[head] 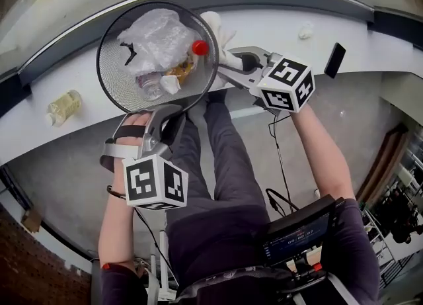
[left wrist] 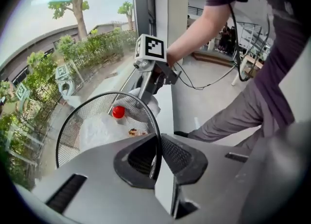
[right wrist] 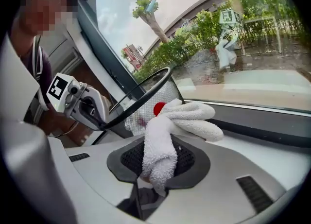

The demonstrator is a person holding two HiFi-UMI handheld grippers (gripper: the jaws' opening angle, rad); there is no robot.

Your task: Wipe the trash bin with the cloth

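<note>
A black wire-mesh trash bin (head: 115, 79) stands tilted on the white ledge, holding a crumpled clear plastic bag (head: 158, 39) and a bottle with a red cap (head: 199, 47). My left gripper (head: 173, 108) is shut on the bin's near rim; in the left gripper view the rim (left wrist: 156, 121) runs straight down between the pads of that gripper (left wrist: 156, 162). My right gripper (head: 234, 65) is shut on a white terry cloth (head: 218, 26), which lies against the bin's right outer side. In the right gripper view the cloth (right wrist: 184, 118) droops over the pads of that gripper (right wrist: 158, 157), beside the bin (right wrist: 146, 99).
On the ledge (head: 370, 45) are a bottle of yellowish liquid (head: 64, 106) at the left, a black phone (head: 334, 59) at the right edge, and a small crumpled white scrap (head: 305, 30). A window runs behind the ledge. The person's legs and cables are below.
</note>
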